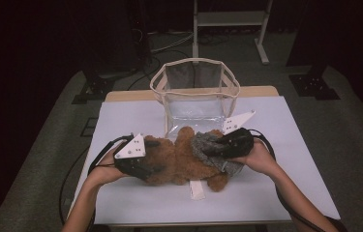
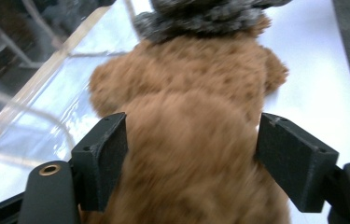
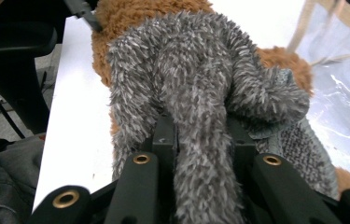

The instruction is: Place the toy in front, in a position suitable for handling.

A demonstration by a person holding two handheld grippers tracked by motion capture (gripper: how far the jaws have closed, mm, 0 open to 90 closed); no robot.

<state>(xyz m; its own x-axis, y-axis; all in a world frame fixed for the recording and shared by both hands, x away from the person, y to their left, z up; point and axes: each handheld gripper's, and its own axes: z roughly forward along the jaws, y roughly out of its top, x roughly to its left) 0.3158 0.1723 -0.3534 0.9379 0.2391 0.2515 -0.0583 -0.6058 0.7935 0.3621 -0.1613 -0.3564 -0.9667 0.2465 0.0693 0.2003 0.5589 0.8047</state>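
A brown teddy bear point(image 1: 179, 162) lies across the white table, partly dressed in a grey fuzzy garment point(image 1: 207, 147). My left gripper point(image 1: 155, 156) comes in from the left. In the left gripper view its jaws flank the bear's body point(image 2: 186, 116), with both pads pressed into the fur, so my left gripper point(image 2: 191, 154) is shut on it. My right gripper point(image 1: 220, 147) reaches in from the right. In the right gripper view my right gripper point(image 3: 200, 135) is shut on a fold of the grey garment point(image 3: 196, 79), with brown fur point(image 3: 130, 14) behind it.
A clear plastic bag with beige trim point(image 1: 193, 62) stands open just behind the bear. A white tag point(image 1: 197, 189) sticks out below the bear. The white table cover point(image 1: 276, 193) spreads to both sides. A metal stand point(image 1: 227, 19) is beyond the table.
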